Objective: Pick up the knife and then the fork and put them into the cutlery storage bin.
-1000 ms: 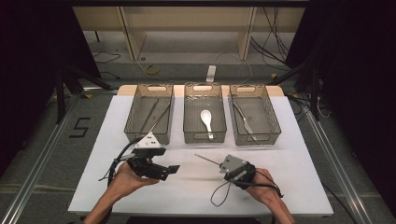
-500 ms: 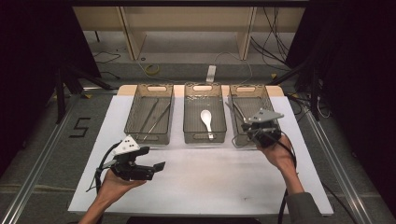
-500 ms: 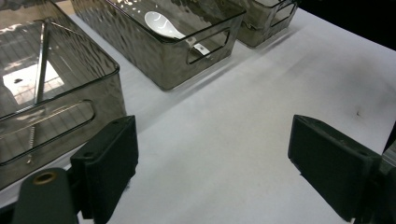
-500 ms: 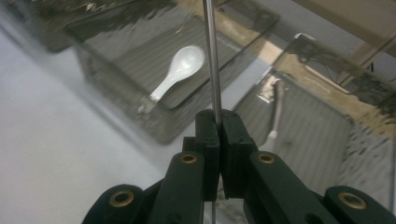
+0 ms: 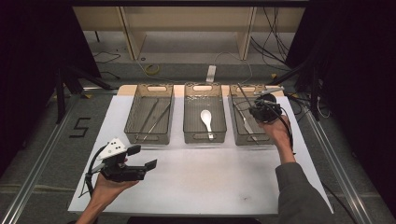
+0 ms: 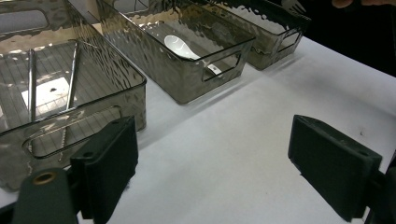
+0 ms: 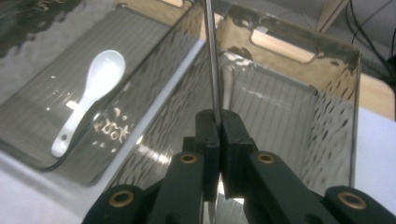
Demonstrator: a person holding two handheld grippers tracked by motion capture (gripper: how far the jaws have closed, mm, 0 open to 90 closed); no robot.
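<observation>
Right gripper (image 7: 218, 122) jaws pinched on one thin metal rod (image 7: 212, 60) rising beyond the tips over the right bin (image 7: 327, 46), one white spoon (image 7: 88, 95) left of them, left gripper (image 6: 212, 172) jaws spread, nothing between, three bins ahead.

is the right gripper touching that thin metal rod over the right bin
Touching: in the right gripper view the right gripper has its jaws shut on the thin metal rod.

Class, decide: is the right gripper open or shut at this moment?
Shut. In the right gripper view, the right gripper has its jaws pressed together on a thin metal rod above the right bin.
</observation>
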